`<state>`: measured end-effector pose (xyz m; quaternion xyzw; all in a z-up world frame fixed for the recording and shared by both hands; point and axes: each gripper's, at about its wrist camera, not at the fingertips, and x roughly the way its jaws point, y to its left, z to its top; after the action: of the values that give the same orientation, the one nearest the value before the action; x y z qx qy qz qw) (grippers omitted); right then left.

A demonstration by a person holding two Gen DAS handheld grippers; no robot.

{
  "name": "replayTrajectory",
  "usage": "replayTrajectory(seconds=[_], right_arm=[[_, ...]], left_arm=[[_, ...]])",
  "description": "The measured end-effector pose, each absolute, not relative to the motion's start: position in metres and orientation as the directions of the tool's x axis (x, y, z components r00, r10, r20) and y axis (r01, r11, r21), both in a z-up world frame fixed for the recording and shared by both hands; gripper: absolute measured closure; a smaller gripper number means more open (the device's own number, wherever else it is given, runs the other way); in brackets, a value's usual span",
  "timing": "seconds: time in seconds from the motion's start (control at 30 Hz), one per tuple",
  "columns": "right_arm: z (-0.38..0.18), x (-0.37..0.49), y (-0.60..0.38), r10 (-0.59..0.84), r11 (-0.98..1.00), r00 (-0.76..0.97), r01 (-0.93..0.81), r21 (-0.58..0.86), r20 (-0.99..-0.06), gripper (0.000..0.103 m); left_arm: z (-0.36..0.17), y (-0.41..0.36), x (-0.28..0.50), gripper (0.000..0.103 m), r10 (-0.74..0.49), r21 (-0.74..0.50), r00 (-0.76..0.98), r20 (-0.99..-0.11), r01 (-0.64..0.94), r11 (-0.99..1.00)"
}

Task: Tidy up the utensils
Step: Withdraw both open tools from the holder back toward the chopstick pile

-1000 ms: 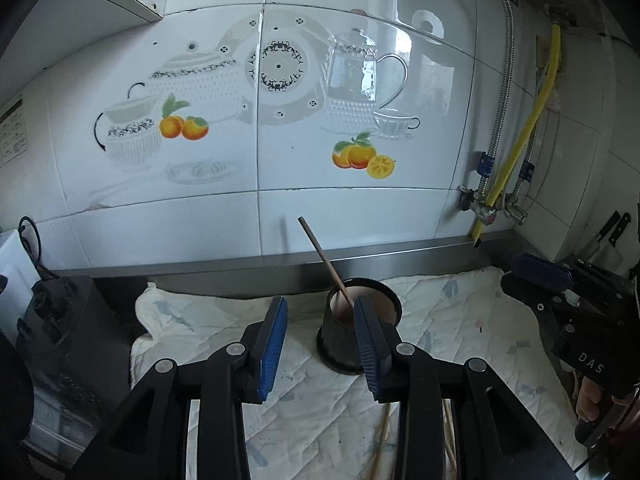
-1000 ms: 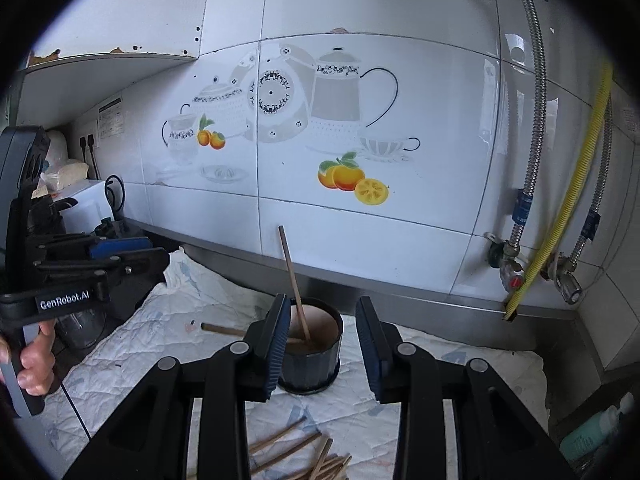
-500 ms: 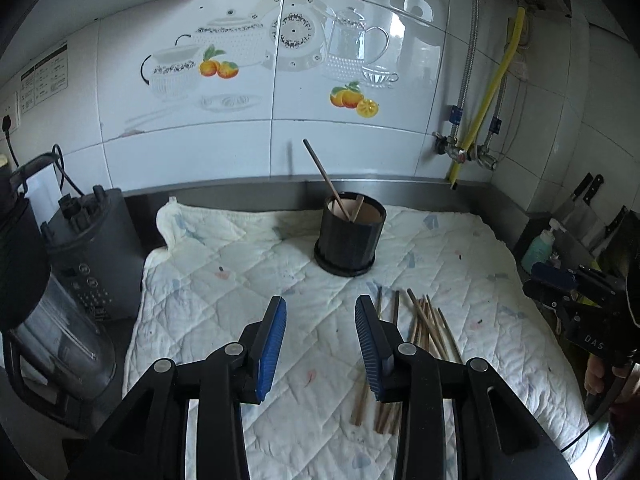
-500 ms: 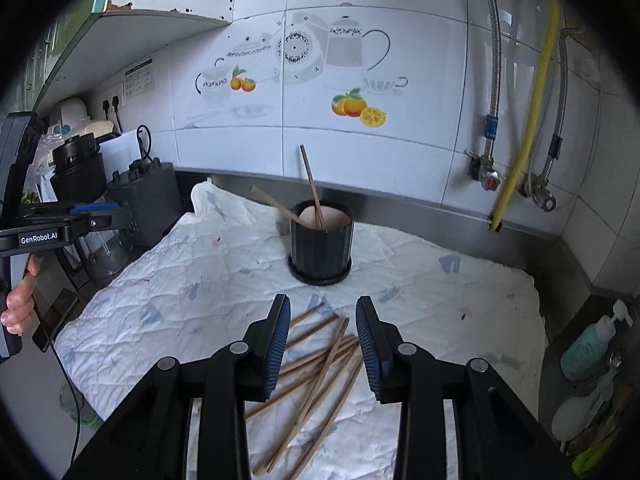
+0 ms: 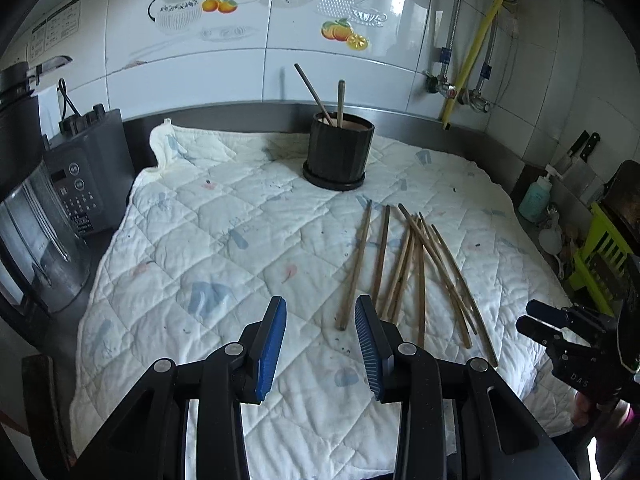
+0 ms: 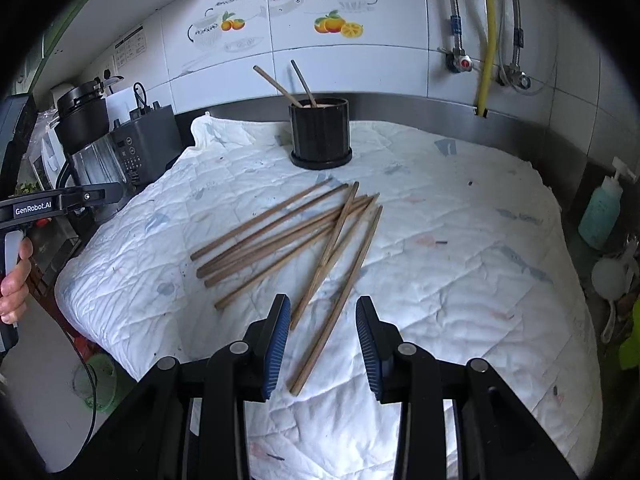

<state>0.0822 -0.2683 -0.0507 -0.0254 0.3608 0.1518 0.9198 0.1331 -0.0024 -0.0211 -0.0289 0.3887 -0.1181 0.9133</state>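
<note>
Several brown wooden chopsticks point(image 5: 404, 264) lie loose on a white quilted cloth point(image 5: 224, 240); they also show in the right wrist view point(image 6: 296, 236). A black ribbed holder point(image 5: 338, 152) stands at the back with two chopsticks point(image 5: 328, 96) in it; it shows in the right wrist view too point(image 6: 320, 136). My left gripper point(image 5: 320, 344) is open and empty, above the cloth just left of the pile's near ends. My right gripper point(image 6: 322, 344) is open and empty, with the near end of one chopstick point(image 6: 340, 300) lying between its fingers below.
A blender and a dark appliance point(image 5: 84, 184) stand at the cloth's left edge. A teal soap bottle point(image 6: 604, 212) and a green rack point(image 5: 600, 256) sit at the right. Tiled wall with pipes and a yellow hose point(image 5: 476, 44) is behind.
Both grippers have pulled back from the holder toward the cloth's near side and now look down on the loose chopsticks. Both stay open.
</note>
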Motion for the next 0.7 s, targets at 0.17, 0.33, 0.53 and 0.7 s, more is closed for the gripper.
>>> replayTrajectory(seconds=[0.17,0.33,0.53,0.7], right_arm=[[-0.068,0.07,-0.264,0.268,0.951,0.685,-0.302,0.072,-0.677,0.065],[-0.083,0.07,-0.263,0.29,0.949,0.673,-0.296,0.111,-0.68,0.067],[-0.099,0.074,-0.263,0.263,0.961,0.687,-0.245,0.125,-0.677,0.076],[-0.102,0.076,-0.261,0.237,0.97,0.72,-0.21,0.121,-0.652,0.084]], left_arm=[[-0.045,-0.016,0.13,0.064,-0.252,-0.159,0.632,-0.733,0.202,0.966],[-0.054,-0.025,0.132,0.064,-0.263,-0.159,0.617,-0.742,0.219,0.963],[-0.066,-0.034,0.136,0.064,-0.264,-0.152,0.599,-0.756,0.231,0.961],[-0.078,-0.034,0.149,0.064,-0.263,-0.16,0.591,-0.763,0.221,0.962]])
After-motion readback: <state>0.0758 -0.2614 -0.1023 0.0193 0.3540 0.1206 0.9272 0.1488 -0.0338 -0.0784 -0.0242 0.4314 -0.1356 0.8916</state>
